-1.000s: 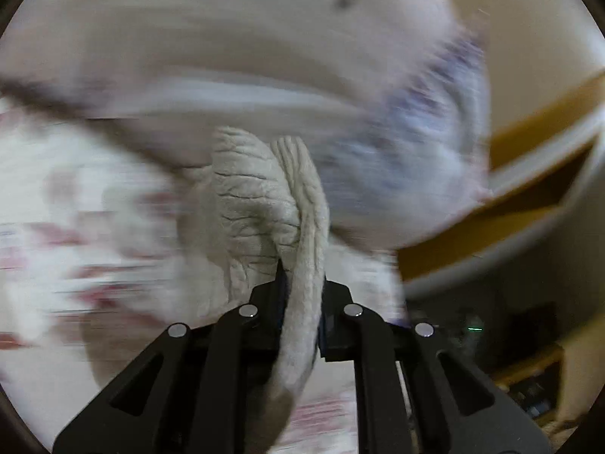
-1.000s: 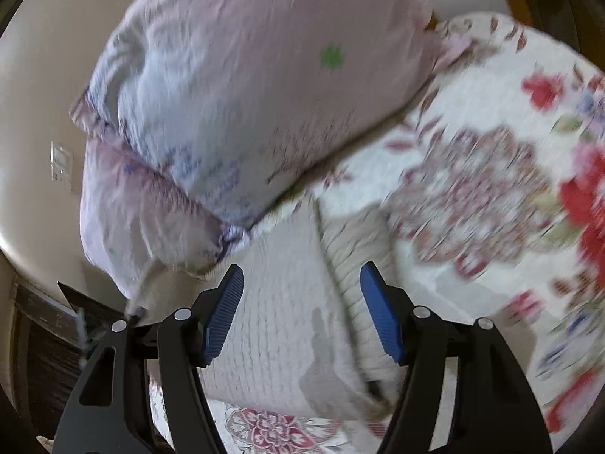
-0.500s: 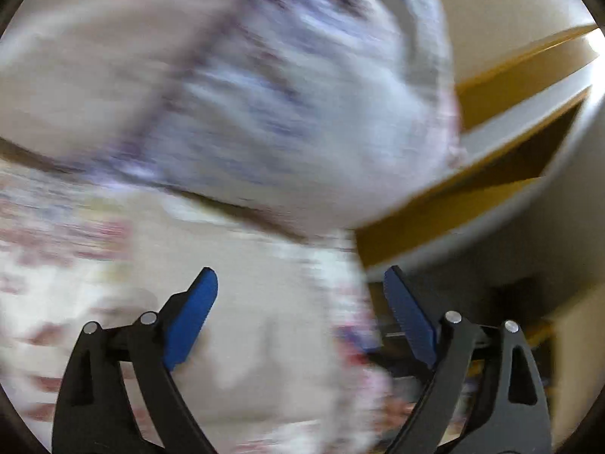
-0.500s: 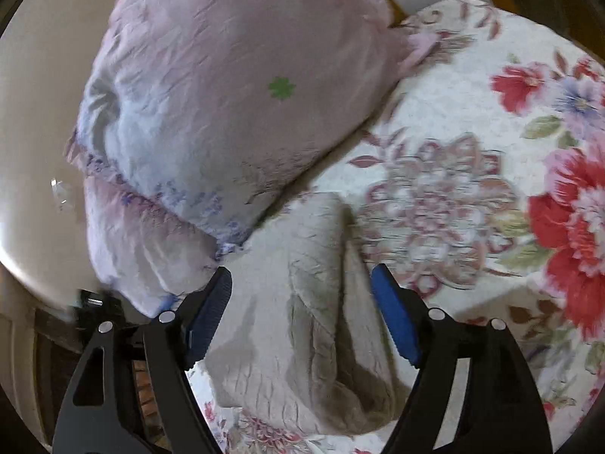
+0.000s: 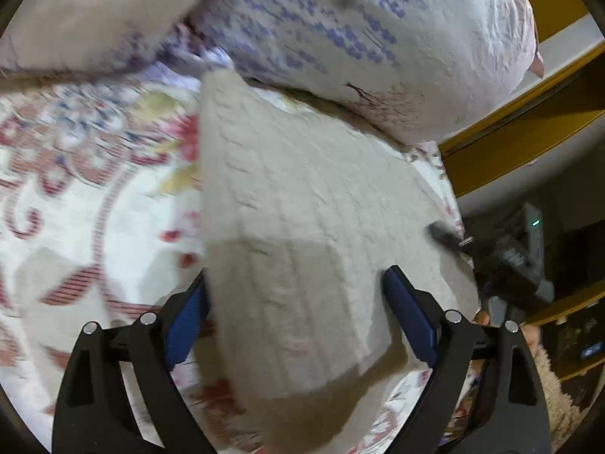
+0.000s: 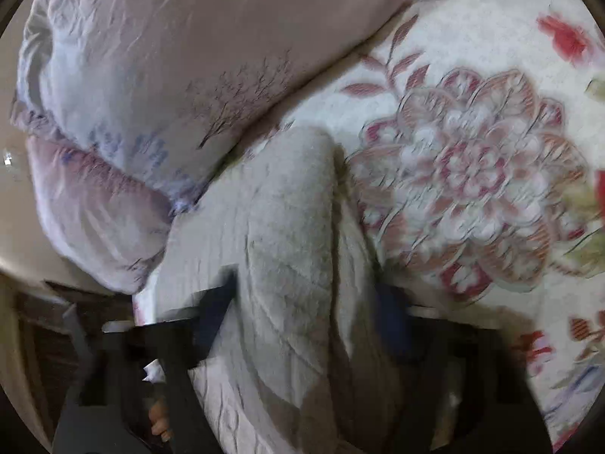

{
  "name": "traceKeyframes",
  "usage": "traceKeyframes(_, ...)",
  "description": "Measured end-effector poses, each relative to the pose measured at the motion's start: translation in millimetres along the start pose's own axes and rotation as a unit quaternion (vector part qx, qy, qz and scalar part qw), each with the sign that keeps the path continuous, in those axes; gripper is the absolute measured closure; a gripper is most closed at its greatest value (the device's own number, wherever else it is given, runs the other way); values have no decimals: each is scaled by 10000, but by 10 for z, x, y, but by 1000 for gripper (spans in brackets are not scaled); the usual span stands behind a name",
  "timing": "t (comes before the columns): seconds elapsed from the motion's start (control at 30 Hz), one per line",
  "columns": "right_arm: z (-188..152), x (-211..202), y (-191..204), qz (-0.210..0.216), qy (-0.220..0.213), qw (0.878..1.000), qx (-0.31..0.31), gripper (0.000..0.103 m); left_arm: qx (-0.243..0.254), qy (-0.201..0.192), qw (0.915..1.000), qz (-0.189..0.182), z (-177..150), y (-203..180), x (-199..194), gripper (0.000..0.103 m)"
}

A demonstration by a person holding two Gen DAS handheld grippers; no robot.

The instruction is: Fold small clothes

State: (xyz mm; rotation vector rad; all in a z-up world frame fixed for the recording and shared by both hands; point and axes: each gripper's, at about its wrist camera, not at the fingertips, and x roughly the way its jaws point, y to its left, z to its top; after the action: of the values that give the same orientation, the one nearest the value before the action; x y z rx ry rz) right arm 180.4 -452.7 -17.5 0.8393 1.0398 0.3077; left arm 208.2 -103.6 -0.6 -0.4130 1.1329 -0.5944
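A folded cream knitted garment [image 5: 302, 227] lies on the floral bedspread [image 5: 75, 196], its far edge against the pillows. My left gripper [image 5: 298, 317] is open, its blue-padded jaws spread on either side of the garment's near part, gripping nothing. In the right wrist view the same garment [image 6: 287, 249] shows a raised fold running away from me. My right gripper [image 6: 306, 325] is open and blurred, its jaws straddling that fold, low over the cloth.
Two pale pink pillows [image 6: 159, 60] with purple print lie behind the garment, also in the left wrist view [image 5: 359, 38]. A yellow wooden bed frame [image 5: 529, 125] and dark equipment [image 5: 518, 249] lie beyond the bed's right edge. The floral bedspread [image 6: 472, 159] stretches right.
My left gripper let go of the cream garment and opened; the garment now lies flat on the bed. My right gripper moved closer and lower over the garment's fold.
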Motion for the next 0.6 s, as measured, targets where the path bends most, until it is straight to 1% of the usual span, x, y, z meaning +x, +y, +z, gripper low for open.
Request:
traceKeyframes(0.03, -27, 0, -84, 388, 15, 9990, 217, 76, 0, -125, 9999, -50, -8, 10, -4, 28)
traceKeyframes(0.07, -48, -15, -104, 536, -7, 9981, 310, 78, -92, -126, 9997, -164, -6, 69, -11, 41)
traceKeyframes(0.1, -89, -52, -57, 603, -85, 9979, 214, 79, -161, -144, 9993, -312, 0, 108, -29, 56)
traceKeyframes(0.13, -125, -89, 36, 678, -144, 9976, 49, 79, -185, -186, 9983, -524, 11, 170, -122, 60)
traceKeyframes(0.17, -148, -121, 163, 819, -167, 9964, -122, 80, -120, -205, 9977, -631, 13, 226, -242, 64)
traceKeyframes(0.2, -175, -128, 293, 969, -152, 9947, -303, 80, 138, -256, 9974, -666, -9, 239, -418, 64)
traceKeyframes(0.23, -210, -113, 468, 1063, -115, 9925, -595, 81, 435, -361, 9967, -579, -25, 235, -584, 64)
traceKeyframes(0.27, -246, -74, 636, 1050, -80, 9902, -915, 81, 613, -438, 9958, -515, -23, 242, -706, 64)
traceKeyframes(0.3, -280, -17, 766, 1009, -52, 9880, -1165, 81, 828, -567, 9943, -361, -40, 317, -905, 63)
traceKeyframes(0.33, -306, 51, 848, 941, -27, 9868, -1318, 81, 936, -641, 9935, -128, -35, 364, -1007, 62)
traceKeyframes(0.37, -320, 192, 925, 731, 50, 9868, -1441, 81, 1040, -690, 9921, 154, -35, 406, -1045, 56)
traceKeyframes(0.4, -314, 332, 949, 452, 140, 9877, -1489, 80, 1161, -750, 9877, 733, -15, 483, -1043, 46)
traceKeyframes(0.43, -342, 551, 972, -164, 250, 9875, -1546, 75, 1281, -764, 9783, 1439, 0, 542, -979, 42)
traceKeyframes(0.47, -359, 652, 980, -581, 249, 9852, -1596, 69, 1370, -769, 9708, 1815, 1, 559, -925, 30)
traceKeyframes(0.5, -387, 656, 1003, -838, 40, 9833, -1615, 63, 1403, -918, 9658, 1976, -23, 569, -943, 25)
traceKeyframes(0.53, -413, 569, 1048, -1014, -219, 9812, -1627, 61, 1330, -1064, 9638, 2054, -54, 556, -1005, 25)
traceKeyframes(0.57, -451, 467, 1091, -1127, -438, 9781, -1693, 61, 1226, -1270, 9594, 2198, -119, 529, -1119, 21)
traceKeyframes(0.6, -504, 338, 1132, -1144, -680, 9749, -1786, 62, 1184, -1393, 9566, 2271, -194, 495, -1207, 13)
